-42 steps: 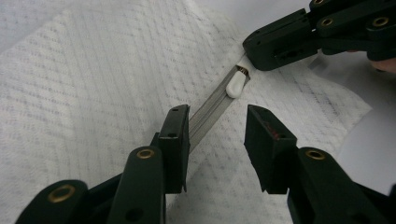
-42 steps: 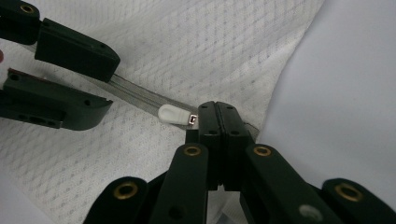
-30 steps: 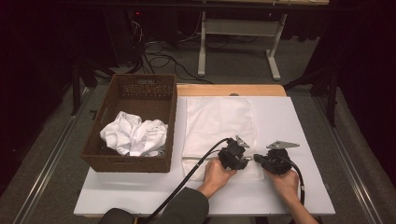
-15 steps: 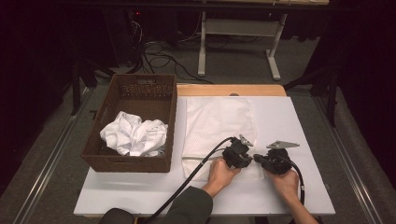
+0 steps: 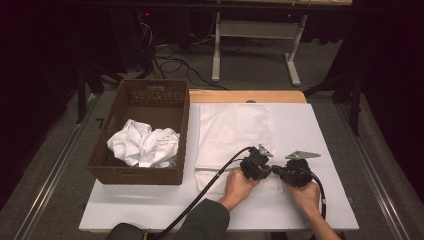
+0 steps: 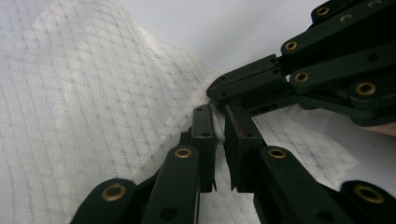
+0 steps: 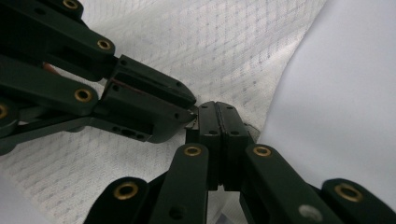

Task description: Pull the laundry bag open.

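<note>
A white cloth [image 5: 232, 132] lies flat on the white table [image 5: 320, 130], right of the basket. Both grippers meet tip to tip at its near right corner. In the left gripper view, my left gripper [image 6: 218, 112] has just been closing and pinches a raised fold of the cloth [image 6: 84, 93] between its jaws. The right gripper [image 6: 219, 88] points at it from the upper right. In the right gripper view, my right gripper [image 7: 218, 106] is shut tight on the cloth's edge [image 7: 224, 46]. From above, the left gripper [image 5: 269, 169] and right gripper [image 5: 278, 171] almost touch.
A brown wicker basket [image 5: 135, 172] stands at the table's left with a crumpled white cloth [image 5: 142, 145] inside. A wooden strip [image 5: 245, 96] runs along the far edge. Bare table lies right of the flat cloth and along the near edge.
The left gripper has edged slightly toward the right one, its jaws narrowing on the cloth fold. The right gripper has stayed still.
</note>
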